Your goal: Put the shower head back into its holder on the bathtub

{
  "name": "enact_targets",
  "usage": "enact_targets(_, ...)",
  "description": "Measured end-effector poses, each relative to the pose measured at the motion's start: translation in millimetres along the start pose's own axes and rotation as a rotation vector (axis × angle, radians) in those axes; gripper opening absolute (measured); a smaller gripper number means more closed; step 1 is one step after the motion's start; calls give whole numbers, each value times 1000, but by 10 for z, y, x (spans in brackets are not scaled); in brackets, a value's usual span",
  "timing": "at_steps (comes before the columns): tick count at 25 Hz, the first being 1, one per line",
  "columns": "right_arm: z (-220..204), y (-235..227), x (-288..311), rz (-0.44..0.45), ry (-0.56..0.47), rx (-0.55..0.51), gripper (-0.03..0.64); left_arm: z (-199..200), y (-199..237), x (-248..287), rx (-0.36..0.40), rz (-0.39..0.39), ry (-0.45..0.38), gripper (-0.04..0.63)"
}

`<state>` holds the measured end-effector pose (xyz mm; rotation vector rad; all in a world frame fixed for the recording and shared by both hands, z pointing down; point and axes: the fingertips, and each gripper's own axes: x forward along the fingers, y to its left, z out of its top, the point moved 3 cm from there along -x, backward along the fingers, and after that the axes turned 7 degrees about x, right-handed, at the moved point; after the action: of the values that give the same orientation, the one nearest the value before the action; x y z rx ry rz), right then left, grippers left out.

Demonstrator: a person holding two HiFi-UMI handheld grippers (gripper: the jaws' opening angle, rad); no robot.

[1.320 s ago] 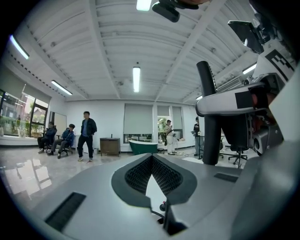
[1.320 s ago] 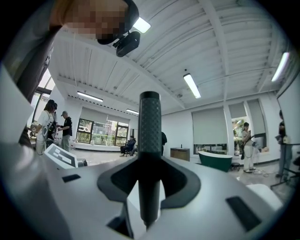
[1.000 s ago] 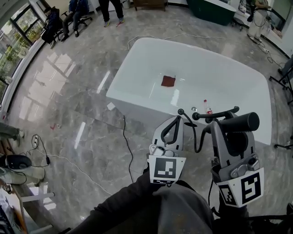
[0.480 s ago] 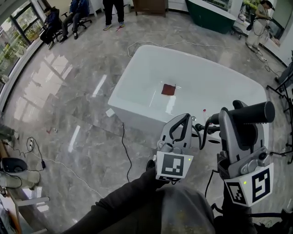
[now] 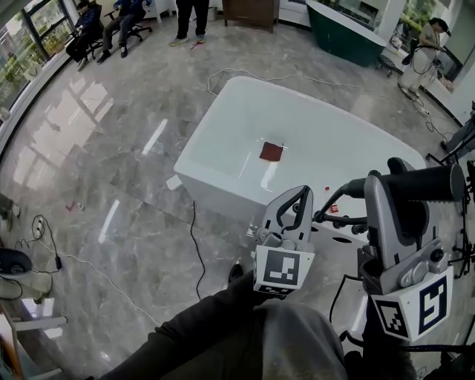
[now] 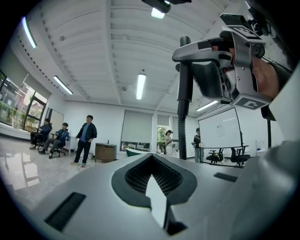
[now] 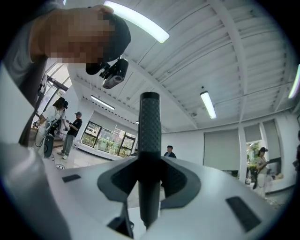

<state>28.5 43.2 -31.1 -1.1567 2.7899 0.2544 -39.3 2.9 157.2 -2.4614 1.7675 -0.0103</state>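
Observation:
The white bathtub [image 5: 223, 152] fills the middle of the head view, with a red cloth [image 5: 271, 151] lying inside it. My right gripper [image 5: 380, 180] is shut on the black shower head [image 5: 419, 183], which lies crosswise above the tub's near right rim. In the right gripper view the textured handle [image 7: 150, 126] stands upright between the jaws of the right gripper [image 7: 149, 180]. A thin black hose [image 5: 332, 202] runs down from it. My left gripper [image 5: 297, 194] is shut on nothing beside it. From the left gripper [image 6: 154, 187] I see the held handle [image 6: 184, 89]. The rim fittings [image 5: 341, 239] are mostly hidden.
A black cable [image 5: 197, 245] snakes over the glossy marble floor left of the tub. Seated people [image 5: 111, 22] are at the far left, a dark green tub [image 5: 349, 22] at the back, and a tripod stand [image 5: 456, 141] at the right edge.
Both grippers have shifted right and toward the tub's near rim. The shower head has risen and moved right with the right gripper. The left gripper stays shut.

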Motion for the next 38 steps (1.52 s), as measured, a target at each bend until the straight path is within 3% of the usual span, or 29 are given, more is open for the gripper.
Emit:
enact_targets(12,-402,-219,346,-63,101,46,135,3,292,208,-18,-26,39,3)
enact_targets(19,-419,-258,378,-73,86,20,135,-124,219,201,-20,-59,53,3)
enact_targets(38,-409,-194,582,4,79,-17,133,-280,282,122,-39,-12,61,3)
